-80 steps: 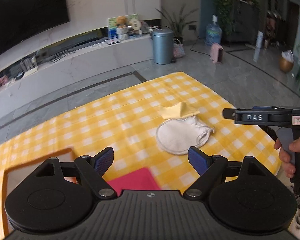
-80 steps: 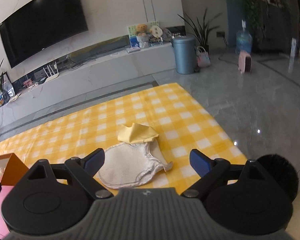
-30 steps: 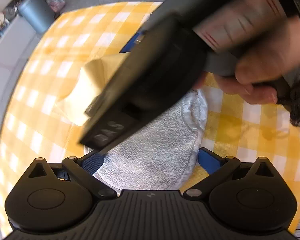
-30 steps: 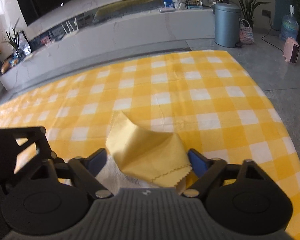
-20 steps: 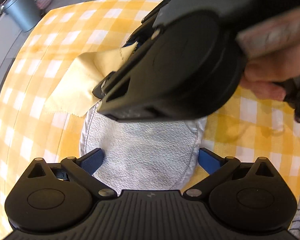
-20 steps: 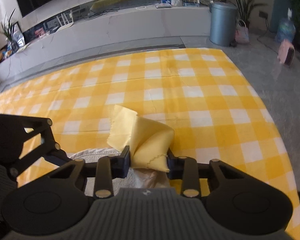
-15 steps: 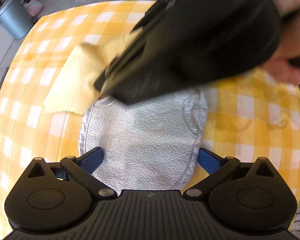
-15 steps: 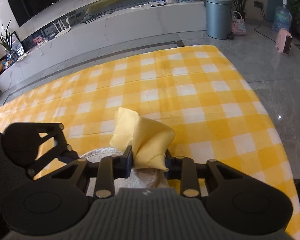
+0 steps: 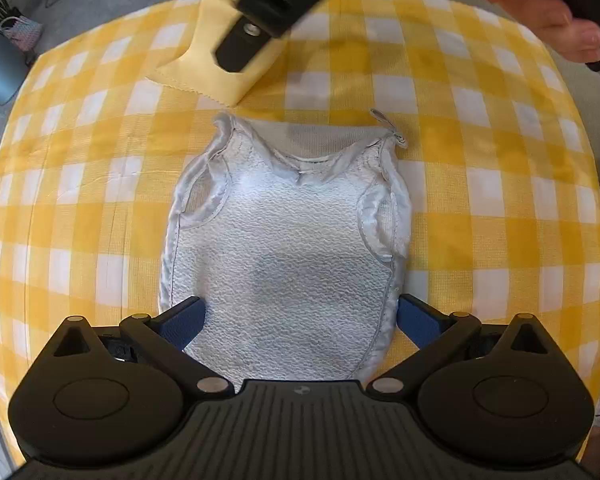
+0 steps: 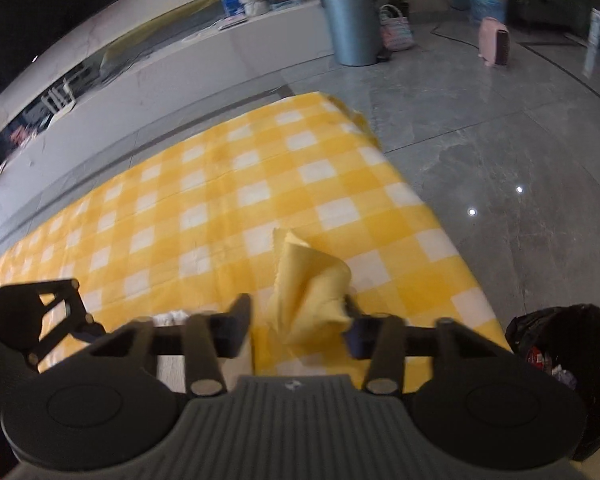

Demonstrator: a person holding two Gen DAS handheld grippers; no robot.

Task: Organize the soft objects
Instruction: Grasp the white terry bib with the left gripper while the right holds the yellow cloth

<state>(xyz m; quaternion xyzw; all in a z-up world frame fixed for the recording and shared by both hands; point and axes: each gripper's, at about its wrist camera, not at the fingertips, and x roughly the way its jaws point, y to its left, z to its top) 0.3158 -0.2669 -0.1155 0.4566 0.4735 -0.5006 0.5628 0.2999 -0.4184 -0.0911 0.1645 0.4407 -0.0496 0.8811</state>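
Observation:
A white terry bath mitt (image 9: 288, 240) lies flat on the yellow checked tablecloth (image 9: 480, 160). My left gripper (image 9: 300, 320) hovers over its near end, open, one blue finger on each side of it. A folded yellow cloth (image 9: 204, 64) lies just beyond the mitt, under my right gripper. In the right wrist view the yellow cloth (image 10: 304, 296) sits between the fingers of my right gripper (image 10: 296, 326). The jaws stand partly apart, with a gap on the left side of the cloth. The view is blurred.
The table's right edge (image 10: 440, 216) drops to a grey tiled floor. A black bin (image 10: 568, 344) stands by the near right corner. A grey trash can (image 10: 350, 26) and a white TV bench (image 10: 180, 64) are far behind.
My right gripper carried the yellow cloth off the mitt toward the far side, and its jaws have spread from tightly shut. The whole mitt now shows under my left gripper.

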